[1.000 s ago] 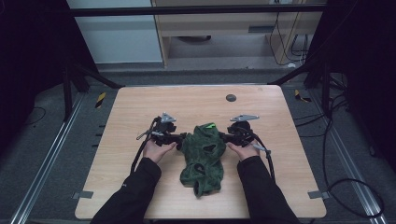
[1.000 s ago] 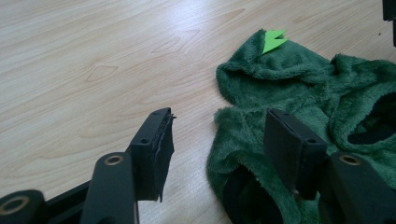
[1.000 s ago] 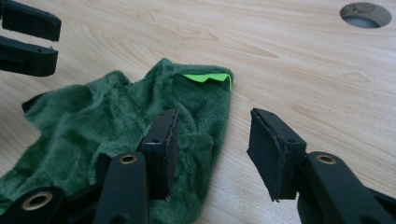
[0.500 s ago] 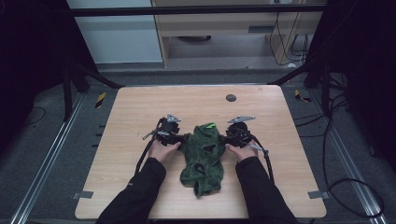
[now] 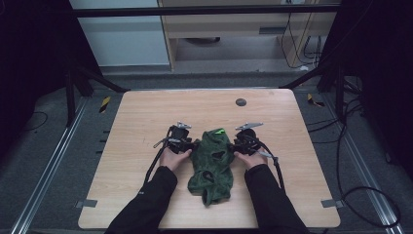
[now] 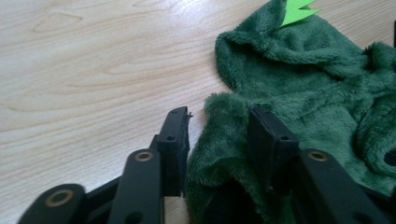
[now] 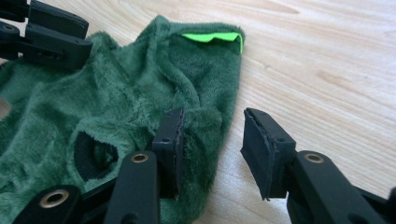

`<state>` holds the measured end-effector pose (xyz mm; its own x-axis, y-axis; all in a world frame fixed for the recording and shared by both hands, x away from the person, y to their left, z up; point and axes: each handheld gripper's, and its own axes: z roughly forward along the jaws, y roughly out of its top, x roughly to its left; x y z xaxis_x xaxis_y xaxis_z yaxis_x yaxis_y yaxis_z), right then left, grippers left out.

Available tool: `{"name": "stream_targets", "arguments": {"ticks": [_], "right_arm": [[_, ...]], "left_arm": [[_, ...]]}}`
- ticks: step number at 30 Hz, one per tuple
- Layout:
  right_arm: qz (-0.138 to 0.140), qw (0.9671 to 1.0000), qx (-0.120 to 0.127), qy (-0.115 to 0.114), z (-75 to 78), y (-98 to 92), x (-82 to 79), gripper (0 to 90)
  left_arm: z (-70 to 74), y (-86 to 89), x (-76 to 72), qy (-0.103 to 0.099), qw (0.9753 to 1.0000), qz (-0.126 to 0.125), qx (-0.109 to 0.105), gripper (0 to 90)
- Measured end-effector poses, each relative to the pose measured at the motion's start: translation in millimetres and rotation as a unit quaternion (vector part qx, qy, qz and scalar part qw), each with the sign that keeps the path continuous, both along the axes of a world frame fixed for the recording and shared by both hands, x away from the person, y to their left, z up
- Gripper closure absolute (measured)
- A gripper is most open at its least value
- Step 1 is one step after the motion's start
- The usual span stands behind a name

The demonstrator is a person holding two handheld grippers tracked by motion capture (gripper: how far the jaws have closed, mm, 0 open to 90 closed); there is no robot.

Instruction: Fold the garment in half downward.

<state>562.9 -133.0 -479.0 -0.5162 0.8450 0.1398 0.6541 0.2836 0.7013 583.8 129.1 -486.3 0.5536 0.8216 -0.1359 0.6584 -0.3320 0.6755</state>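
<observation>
Where it lies: garment [image 5: 211, 165], dark green plush, flat on the worktop [image 5: 146, 122], toward the near middle, between the two hands.
Long axis: runs from the far side toward the person; the end with the bright green tab [image 5: 220, 131] points away, the narrower bunched end points at the near edge.
Openings: one dark hole shows near the garment's middle in the high view.
Left tool [image 6: 219, 133]: jaws apart, at the garment's left edge; a fold of plush sits between them, against the right jaw, with a gap to the left jaw.
Right tool [image 7: 212, 140]: jaws apart, at the garment's right edge; the left jaw rests on the plush, the right jaw stands over bare wood, and the garment's edge lies between them.
Left hand [image 5: 174, 157]: around its tool, just beside the garment.
Right hand [image 5: 249, 158]: likewise on the other side.
High view adds: both dark sleeves, cables trailing back along the forearms, a small dark disc [image 5: 240, 102] on the far part of the worktop, well apart from the garment.
Tool views add: pile of the plush, jagged cut of the tab [image 6: 299, 10], the jaw gaps; the right gripper view also catches the other tool at its top left corner.
</observation>
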Motion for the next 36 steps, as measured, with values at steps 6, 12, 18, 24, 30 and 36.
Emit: {"name": "stream_targets", "arguments": {"ticks": [6,12,18,24,30,36], "right_arm": [[0.005,0.9999,-0.004,0.013,-5.9,3.3,2.0,63.0],[0.007,0.9995,-0.007,0.032,-10.3,6.4,2.7,69.0],[0.011,0.9993,-0.009,0.034,-11.6,9.3,2.1,76.8],[0.011,0.9997,-0.011,0.018,-7.5,8.8,0.5,83.4],[0.015,0.9999,-0.001,-0.002,0.8,7.4,-2.9,84.2],[0.027,0.9991,0.006,-0.031,15.4,6.8,-10.6,84.3]], "left_arm": [[-4.7,-1.2,-0.7,0.01,0.9999,0.001,-0.006,68.7],[-5.1,-4.4,-3.1,0.01,0.9999,0.005,-0.003,78.1],[-4.8,-6.3,-4.6,0.011,0.9999,0.012,0.002,84.1],[-0.4,-3.5,-6.7,0.007,0.9999,0.013,-0.006,88.1],[10.6,0.8,-13.1,-0.005,0.9998,0.009,-0.014,88.6],[21.7,2.6,-21.2,-0.015,0.9996,0.002,-0.022,88.9]]}}
